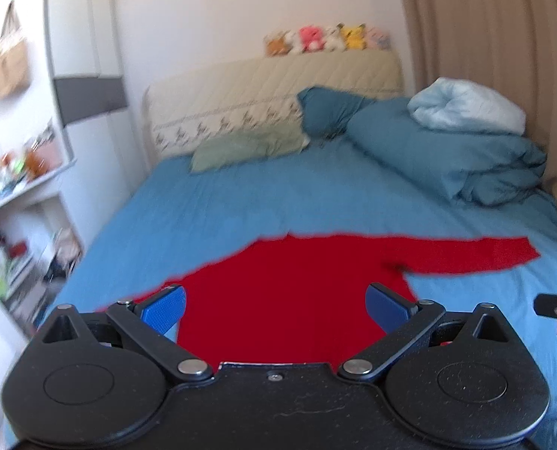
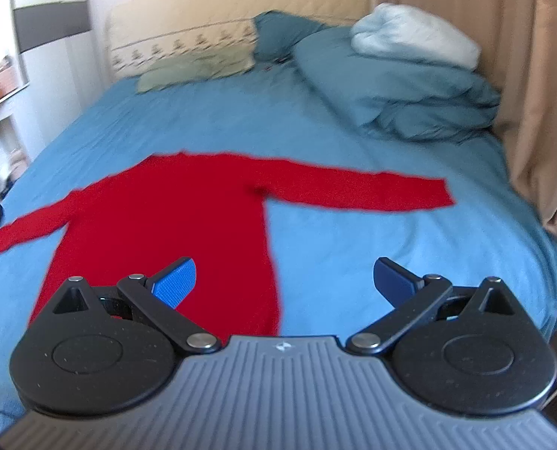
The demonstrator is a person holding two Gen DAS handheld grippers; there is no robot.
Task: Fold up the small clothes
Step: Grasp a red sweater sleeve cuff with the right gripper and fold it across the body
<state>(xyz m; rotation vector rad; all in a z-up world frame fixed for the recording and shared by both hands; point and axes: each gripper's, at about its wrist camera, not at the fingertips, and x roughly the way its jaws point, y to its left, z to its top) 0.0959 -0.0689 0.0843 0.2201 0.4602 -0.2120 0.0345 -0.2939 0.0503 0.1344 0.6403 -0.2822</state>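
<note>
A red long-sleeved top lies flat on the bed near its foot edge, sleeves spread out. The left hand-held gripper and the right hand-held gripper are both spread wide and hold nothing.

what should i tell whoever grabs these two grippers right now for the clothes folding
Left gripper: jaws wide open, holding nothing, above the lower body of the red long-sleeve top.
Right gripper: jaws wide open, holding nothing, over the top's right side edge and the blue bedsheet.
The top lies spread flat on the sheet, both sleeves stretched out to the sides; the right sleeve reaches toward the curtain.
Done: garment laid out. No fold is made yet.
Left: probably fold each sleeve in across the body, then fold the body. Views are a bit blurred, so check the hem before gripping.
</note>
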